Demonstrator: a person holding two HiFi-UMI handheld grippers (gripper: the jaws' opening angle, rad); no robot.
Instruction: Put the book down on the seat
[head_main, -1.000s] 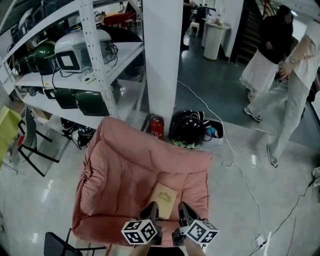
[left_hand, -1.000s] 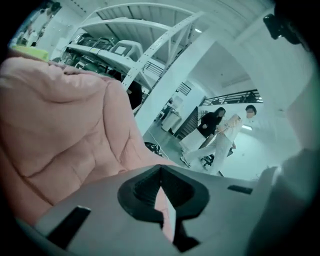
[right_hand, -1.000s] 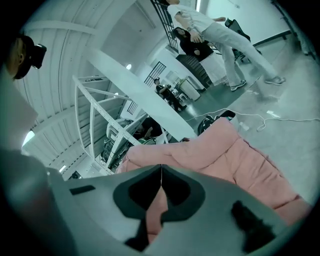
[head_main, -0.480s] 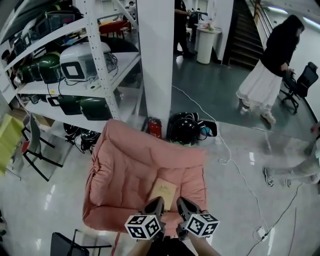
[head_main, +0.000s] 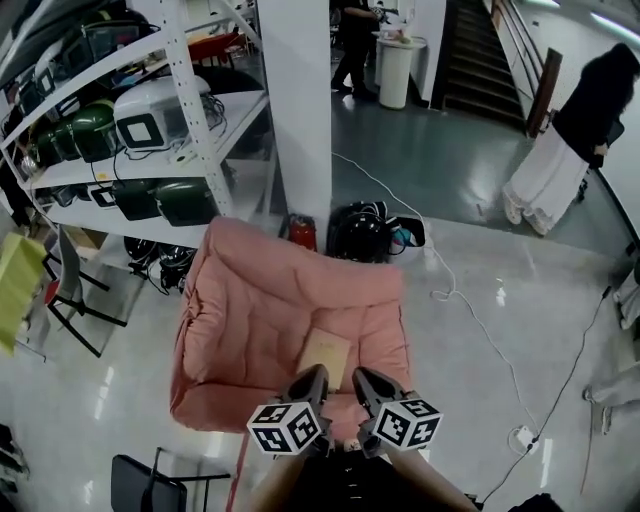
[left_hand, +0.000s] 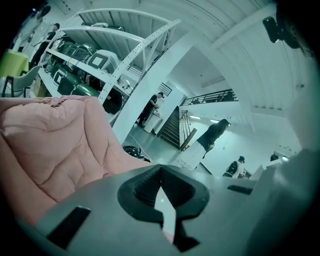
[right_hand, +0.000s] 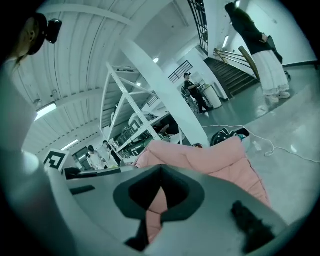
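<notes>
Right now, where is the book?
Head view: the book lies flat on the pink seat, near its front edge, just beyond the left gripper and right gripper.

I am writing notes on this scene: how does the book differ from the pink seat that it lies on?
The book is small, the seat large. The book is tan and flat; the seat is pink, padded and creased. Both are roughly rectangular from above.

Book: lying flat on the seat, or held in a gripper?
Lying flat: the closed book rests cover up on the pink seat. The left gripper and right gripper are shut and empty.
</notes>
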